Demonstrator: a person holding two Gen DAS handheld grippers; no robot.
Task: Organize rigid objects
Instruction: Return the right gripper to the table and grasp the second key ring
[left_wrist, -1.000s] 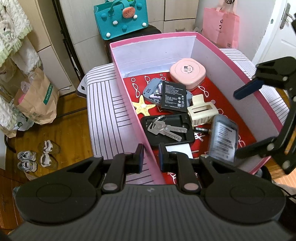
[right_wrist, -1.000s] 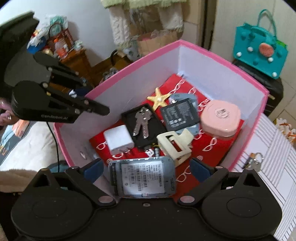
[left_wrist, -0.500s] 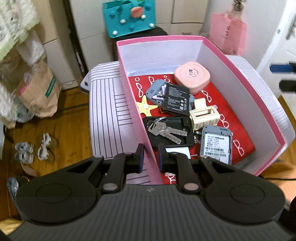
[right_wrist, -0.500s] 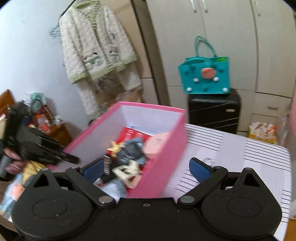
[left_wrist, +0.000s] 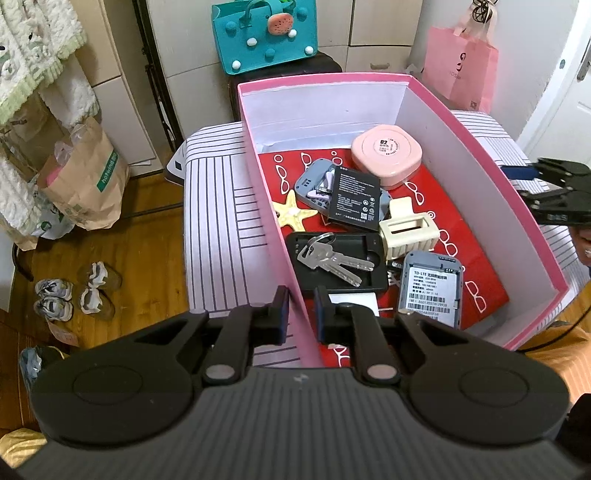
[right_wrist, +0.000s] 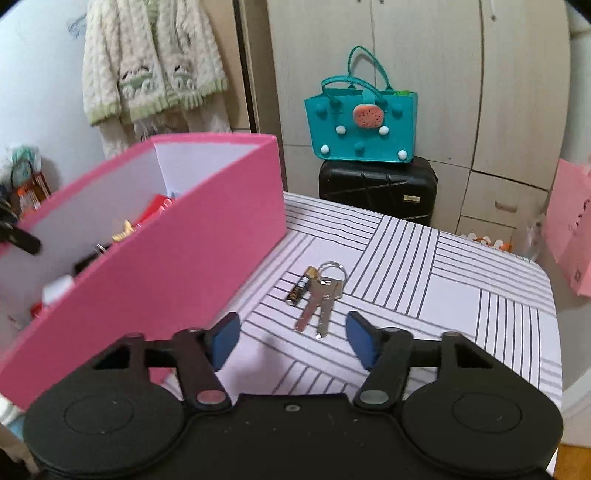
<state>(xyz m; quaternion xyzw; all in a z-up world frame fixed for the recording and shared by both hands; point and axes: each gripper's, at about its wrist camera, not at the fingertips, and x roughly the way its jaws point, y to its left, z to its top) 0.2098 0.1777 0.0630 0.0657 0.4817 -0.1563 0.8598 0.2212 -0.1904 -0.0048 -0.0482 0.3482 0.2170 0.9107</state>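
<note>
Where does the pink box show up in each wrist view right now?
Left wrist: pink box fills centre and right, seen from above, its near wall between the left gripper fingers.
Right wrist: the box is at left, outer wall showing.
Shared landmark: teal handbag behind.

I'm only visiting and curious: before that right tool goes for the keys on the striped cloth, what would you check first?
1. Right tool empty, jaws apart: ok; they have just been closing.
2. Keys lying free on the striped cloth: ok.
3. Battery clear of the keys: not ok, it lies right beside them.
4. Left tool steadying the pink box wall: ok.
5. Free space in the box: ok.
</note>
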